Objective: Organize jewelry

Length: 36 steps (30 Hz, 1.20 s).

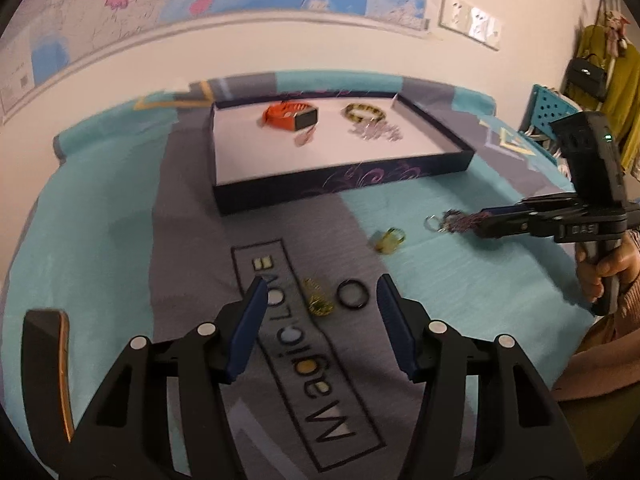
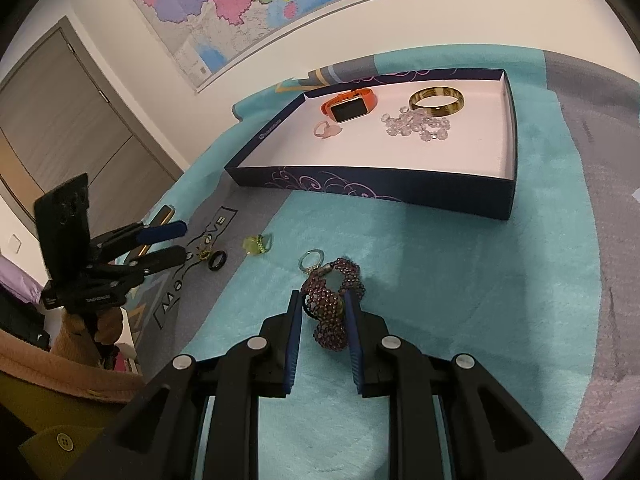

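A dark blue box [image 1: 344,184] [image 2: 376,190] with a white floor holds an orange watch [image 1: 290,117] [image 2: 349,107], a gold bangle [image 1: 363,113] [image 2: 437,100], a clear bead chain [image 2: 416,125] and a pink ring [image 2: 327,129]. My right gripper [image 2: 322,300] [image 1: 486,222] is shut on a purple beaded bracelet [image 2: 332,304] [image 1: 454,221] lying on the cloth. My left gripper [image 1: 323,288] [image 2: 182,242] is open over a gold ring [image 1: 318,300] and a black ring [image 1: 352,294] [image 2: 218,260]. A yellow-green ring [image 1: 389,240] [image 2: 256,244] lies between them.
A teal and grey printed cloth [image 2: 440,280] covers the table. A wall with a map [image 2: 240,0] stands behind the box. A door [image 2: 60,120] is at the left in the right wrist view. Clothes and a bag [image 1: 588,76] hang at the far right.
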Tool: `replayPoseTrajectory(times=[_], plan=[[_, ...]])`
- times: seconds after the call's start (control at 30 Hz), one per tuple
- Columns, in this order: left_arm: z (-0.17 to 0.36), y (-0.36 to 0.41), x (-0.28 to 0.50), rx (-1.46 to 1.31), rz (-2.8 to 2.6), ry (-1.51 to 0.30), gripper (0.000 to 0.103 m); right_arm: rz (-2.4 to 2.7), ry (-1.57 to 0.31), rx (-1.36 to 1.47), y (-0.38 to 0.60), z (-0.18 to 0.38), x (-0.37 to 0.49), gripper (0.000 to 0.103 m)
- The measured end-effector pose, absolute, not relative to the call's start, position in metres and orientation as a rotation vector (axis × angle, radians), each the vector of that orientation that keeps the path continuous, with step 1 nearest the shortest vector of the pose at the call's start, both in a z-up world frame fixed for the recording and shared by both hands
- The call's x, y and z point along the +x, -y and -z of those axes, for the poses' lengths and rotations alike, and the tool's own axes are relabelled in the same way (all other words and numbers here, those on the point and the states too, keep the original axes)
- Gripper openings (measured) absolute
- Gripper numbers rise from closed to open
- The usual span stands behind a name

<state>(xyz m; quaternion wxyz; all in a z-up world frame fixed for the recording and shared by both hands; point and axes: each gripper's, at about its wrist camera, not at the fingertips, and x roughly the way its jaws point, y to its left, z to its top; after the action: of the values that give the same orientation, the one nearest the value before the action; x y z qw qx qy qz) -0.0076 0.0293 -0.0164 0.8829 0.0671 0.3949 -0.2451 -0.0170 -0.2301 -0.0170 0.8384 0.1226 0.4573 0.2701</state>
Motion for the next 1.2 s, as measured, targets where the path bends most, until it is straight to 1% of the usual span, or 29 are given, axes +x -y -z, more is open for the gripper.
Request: replayPoseTrajectory(times=[0.17, 0.27, 0.53, 0.73, 0.9, 1.0, 1.2], plan=[[0.027, -0.027, -0.002, 0.135, 0.509, -0.852, 0.048, -0.563, -0.965, 0.248, 0.229, 0.016, -0.018, 0.020], [0.034, -0.025, 0.000, 0.135, 0.512, -0.873, 0.042, -0.557, -0.968, 0.243, 0.229, 0.016, -0.019, 0.020], [0.024, -0.024, -0.007, 0.130, 0.524, -0.839, 0.042, -0.543, -0.970, 0.258, 0.232, 0.019, -0.019, 0.020], [0.018, -0.004, -0.016, 0.169, 0.592, -0.802, 0.041, -0.546, -0.972, 0.260, 0.230, 0.020, -0.019, 0.020], [0.026, 0.013, -0.009, 0.204, 0.601, -0.816, 0.041, -0.548, -0.970, 0.265, 0.231, 0.020, -0.019, 0.020], [0.033, 0.010, -0.003, 0.200, 0.574, -0.845, 0.041, -0.547, -0.968, 0.263, 0.232, 0.020, -0.020, 0.020], [0.037, 0.003, -0.002, 0.197, 0.570, -0.871, 0.036, -0.548, -0.953, 0.264, 0.232, 0.016, -0.021, 0.020]])
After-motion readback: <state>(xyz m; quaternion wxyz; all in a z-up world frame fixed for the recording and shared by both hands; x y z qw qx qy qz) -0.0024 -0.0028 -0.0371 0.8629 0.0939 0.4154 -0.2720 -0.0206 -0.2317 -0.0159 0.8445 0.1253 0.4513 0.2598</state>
